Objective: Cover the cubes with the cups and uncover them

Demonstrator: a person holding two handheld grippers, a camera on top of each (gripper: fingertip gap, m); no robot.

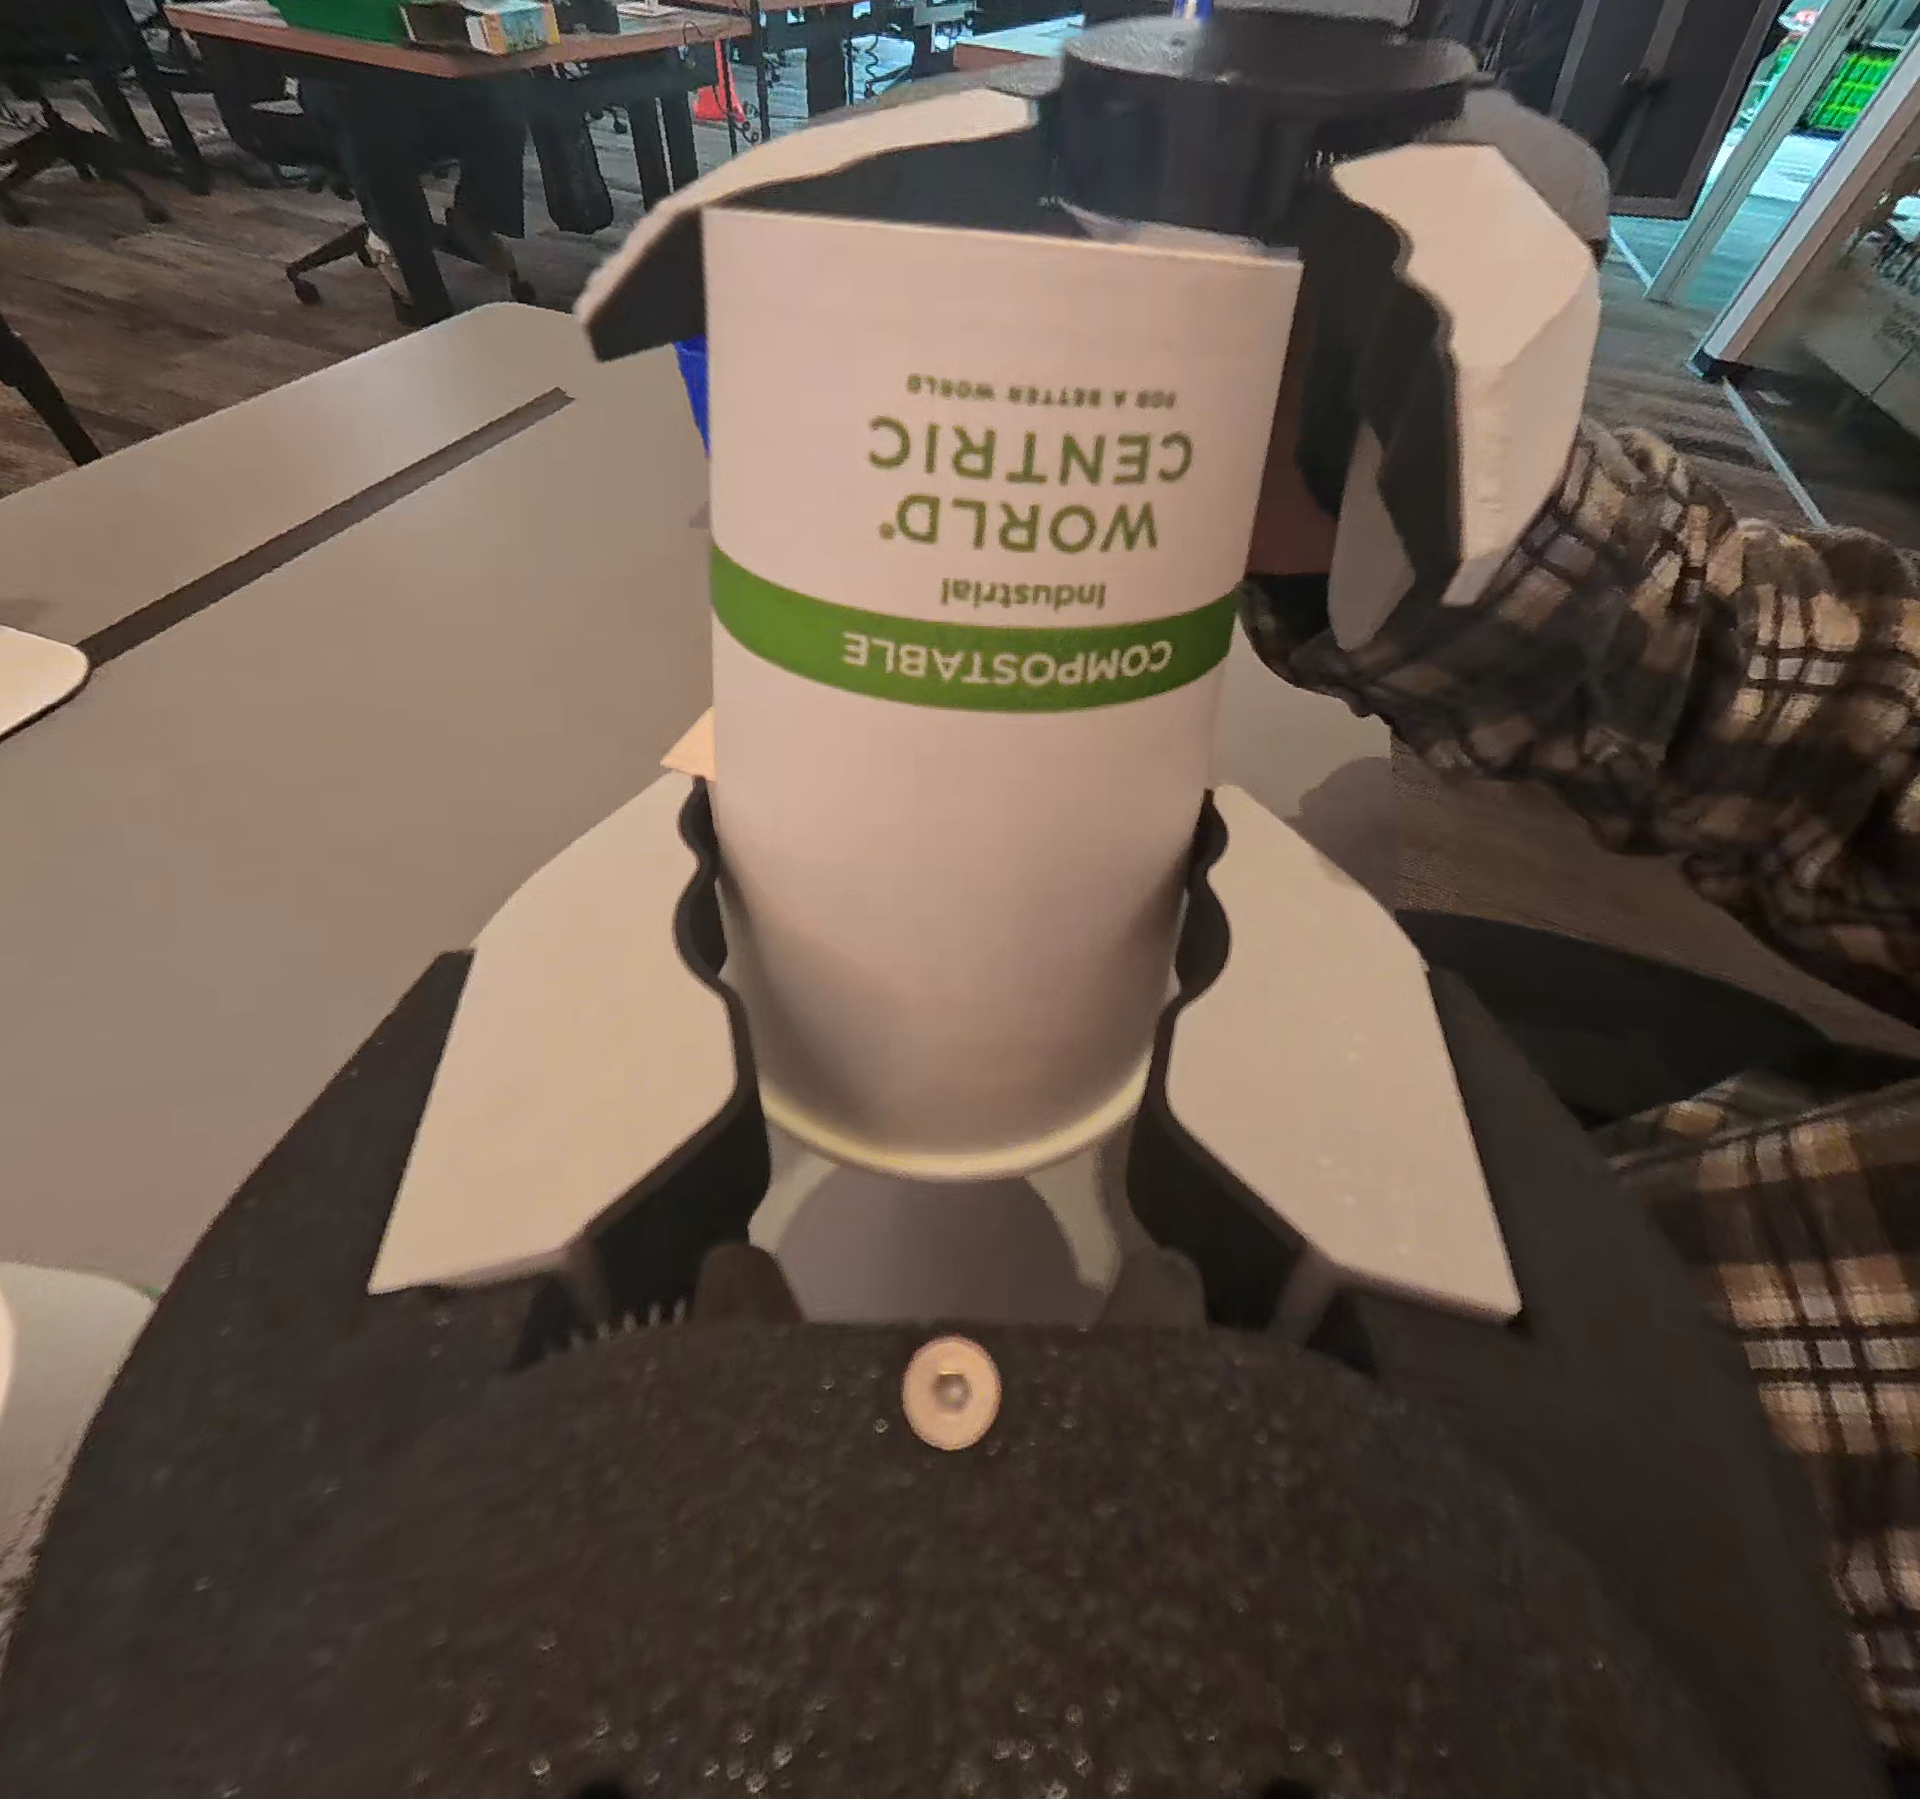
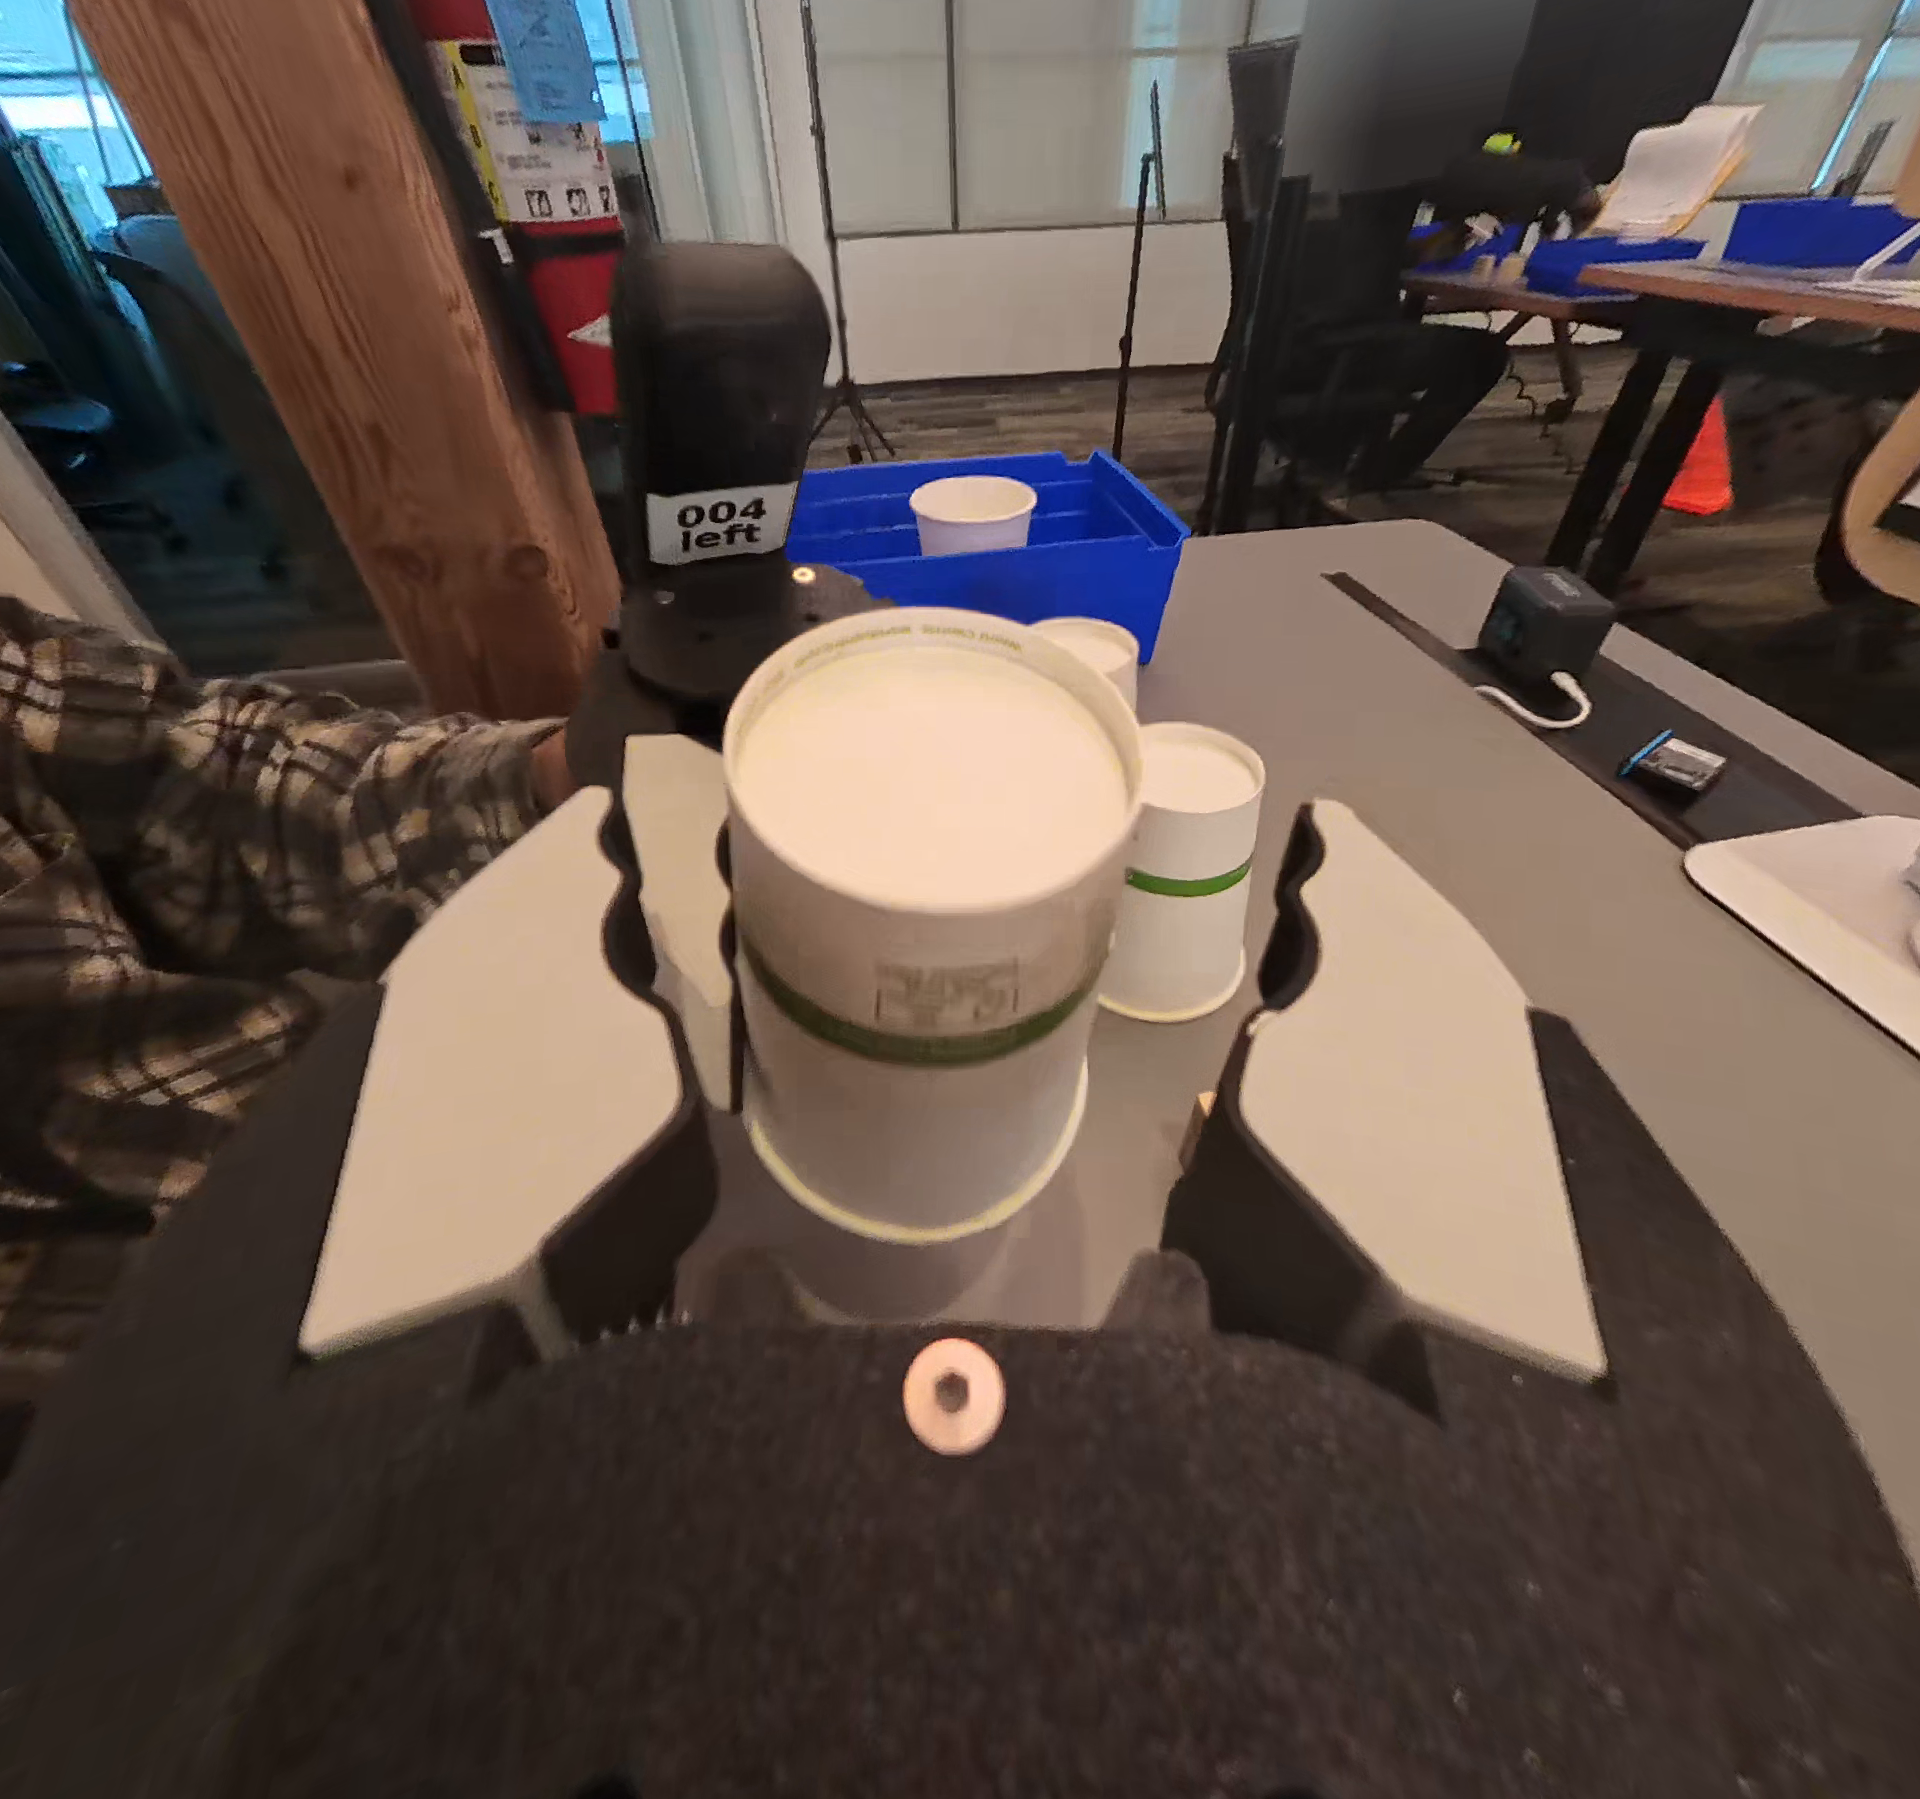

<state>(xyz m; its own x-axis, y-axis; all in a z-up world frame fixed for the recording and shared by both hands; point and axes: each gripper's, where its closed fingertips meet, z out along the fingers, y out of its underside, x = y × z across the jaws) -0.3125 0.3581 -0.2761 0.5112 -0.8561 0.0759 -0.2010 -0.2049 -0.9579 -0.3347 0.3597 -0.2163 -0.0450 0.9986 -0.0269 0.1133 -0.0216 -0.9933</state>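
Left wrist view: smooth, tapered paper cup (image 1: 977, 710).

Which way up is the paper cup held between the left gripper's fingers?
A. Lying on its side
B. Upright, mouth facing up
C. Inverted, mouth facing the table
C: the paper cup shows its closed base on top, its rolled rim lowest, just above the grey table, in the left gripper.

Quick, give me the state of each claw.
Left claw: closed on the upside-down cup.
Right claw: open, fingers either side of that cup, not gripping.
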